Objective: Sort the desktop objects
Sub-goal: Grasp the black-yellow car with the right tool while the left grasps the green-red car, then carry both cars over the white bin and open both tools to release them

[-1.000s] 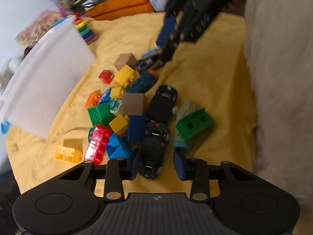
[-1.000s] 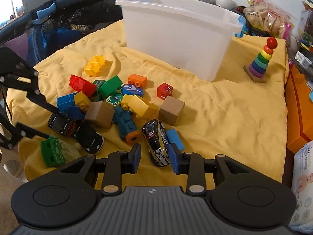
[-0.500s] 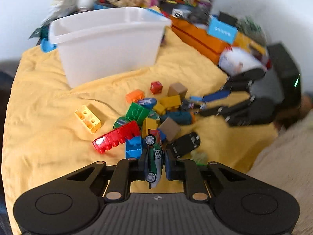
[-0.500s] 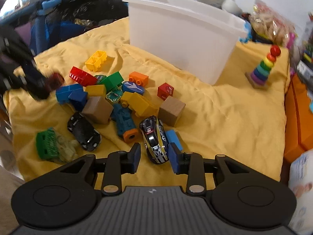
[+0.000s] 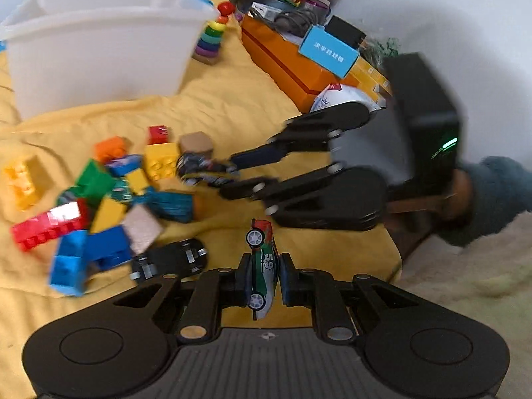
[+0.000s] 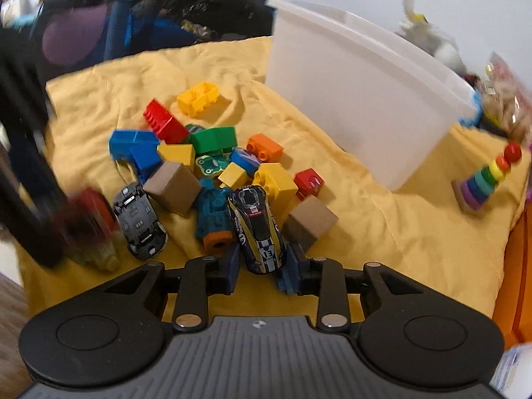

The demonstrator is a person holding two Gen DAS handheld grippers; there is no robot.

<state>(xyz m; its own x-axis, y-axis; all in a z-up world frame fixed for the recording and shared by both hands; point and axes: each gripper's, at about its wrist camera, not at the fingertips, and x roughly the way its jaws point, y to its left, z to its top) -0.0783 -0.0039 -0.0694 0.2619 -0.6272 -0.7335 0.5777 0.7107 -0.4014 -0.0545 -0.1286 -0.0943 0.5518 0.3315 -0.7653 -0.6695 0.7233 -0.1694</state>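
Observation:
My left gripper (image 5: pixel 262 276) is shut on a green, white and red toy car (image 5: pixel 262 266) marked 59, held on its side above the yellow cloth (image 5: pixel 232 106). In the right wrist view that gripper is a dark blur at the left edge (image 6: pixel 40 199). My right gripper (image 6: pixel 261 267) is low over the cloth. Its jaws are closing on either side of a black and yellow toy car (image 6: pixel 257 226) marked 13, which lies flat. The left wrist view shows this car (image 5: pixel 202 169) between the right gripper's fingers (image 5: pixel 252 159). Another black car (image 6: pixel 139 221) lies left of it.
A pile of coloured bricks (image 6: pixel 212 153) and brown cubes (image 6: pixel 173 188) covers the cloth's middle. A tall white bin (image 6: pixel 359 99) stands behind it. A rainbow ring stacker (image 6: pixel 485 179) is at the right, and an orange box (image 5: pixel 289 63) borders the cloth. A sleeve (image 5: pixel 492 199) holds the right gripper.
My left gripper shut on the car marked 59, then lifted and rolled with it. My right gripper's jaws narrowed around the black and yellow car.

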